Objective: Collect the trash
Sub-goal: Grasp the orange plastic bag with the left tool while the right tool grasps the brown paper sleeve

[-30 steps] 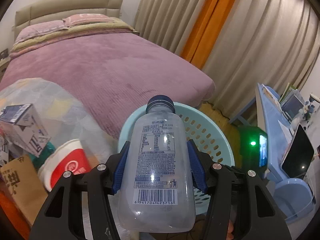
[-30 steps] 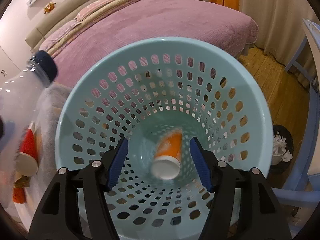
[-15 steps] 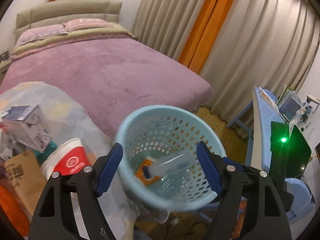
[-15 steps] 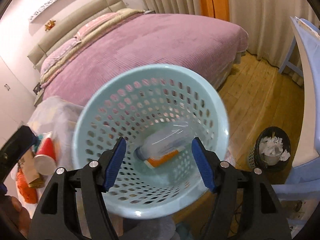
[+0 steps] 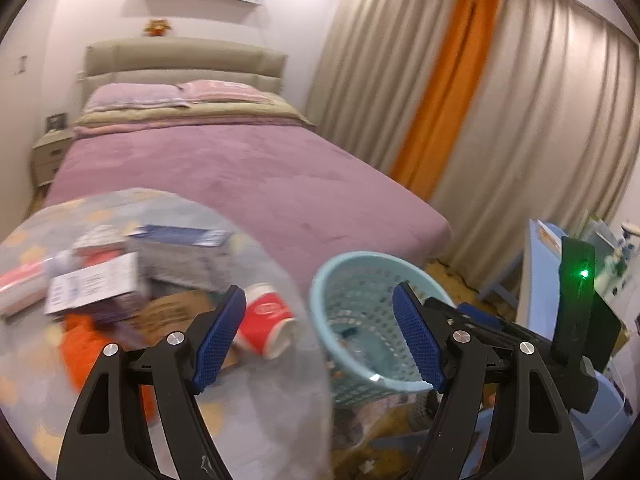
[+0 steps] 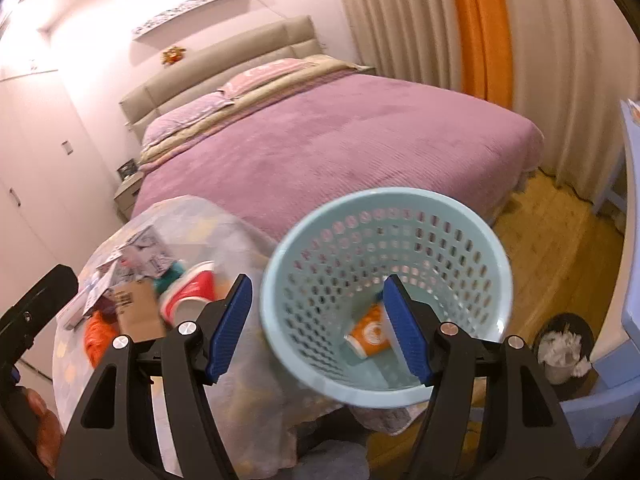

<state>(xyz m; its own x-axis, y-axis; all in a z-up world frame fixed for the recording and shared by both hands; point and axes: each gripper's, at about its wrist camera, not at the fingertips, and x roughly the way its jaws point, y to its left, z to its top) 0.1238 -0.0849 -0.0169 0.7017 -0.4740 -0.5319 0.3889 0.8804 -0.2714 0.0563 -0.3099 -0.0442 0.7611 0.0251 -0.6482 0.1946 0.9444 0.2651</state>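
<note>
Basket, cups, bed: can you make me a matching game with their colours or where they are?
Things:
1. basket
2. red cup
3. orange cup
4. bed

Descriptions:
A. lying inside the basket
B. covered in purple
C. light blue with holes
D. lying on its side on the table, next to boxes

Pairs: 1-C, 2-D, 3-A, 4-B
</note>
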